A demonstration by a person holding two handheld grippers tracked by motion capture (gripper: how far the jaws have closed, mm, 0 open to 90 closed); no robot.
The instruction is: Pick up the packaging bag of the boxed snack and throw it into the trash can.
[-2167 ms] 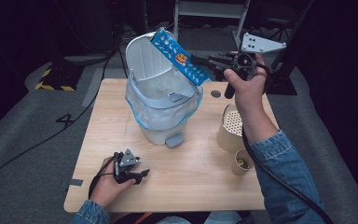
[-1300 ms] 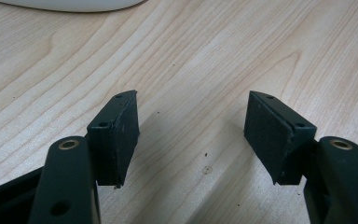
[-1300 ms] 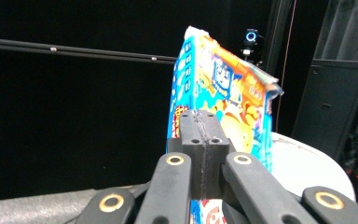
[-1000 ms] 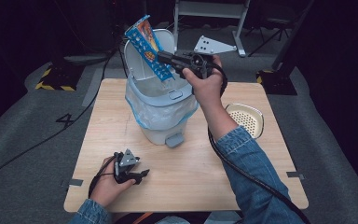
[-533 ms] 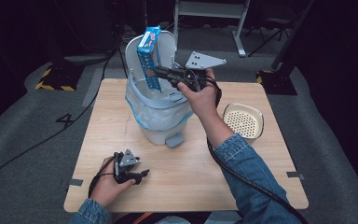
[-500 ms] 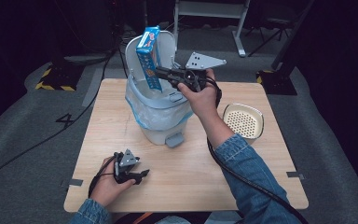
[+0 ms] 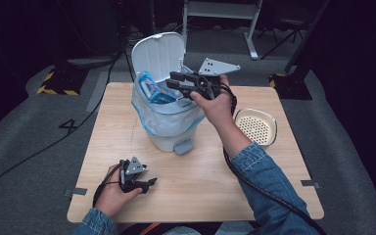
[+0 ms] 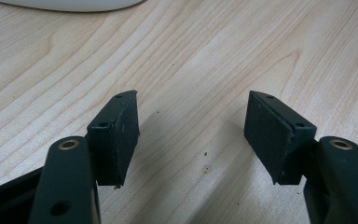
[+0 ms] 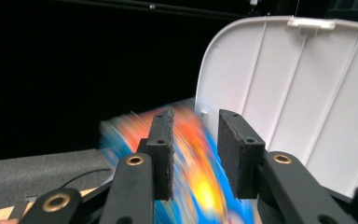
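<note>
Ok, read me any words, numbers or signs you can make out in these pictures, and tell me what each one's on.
"4": dark mark on the grey floor left of the light wooden table; it reads like that numeral.
Blue and orange snack packet in the white pedal bin: its print is too small in the high view and motion-blurred in the right gripper view, so it is unreadable.
Nothing else carries text.

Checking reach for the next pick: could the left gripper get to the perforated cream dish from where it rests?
Probably not directly. The left gripper rests at the near left of the table, the cream dish sits far right, and the right forearm crosses between.
</note>
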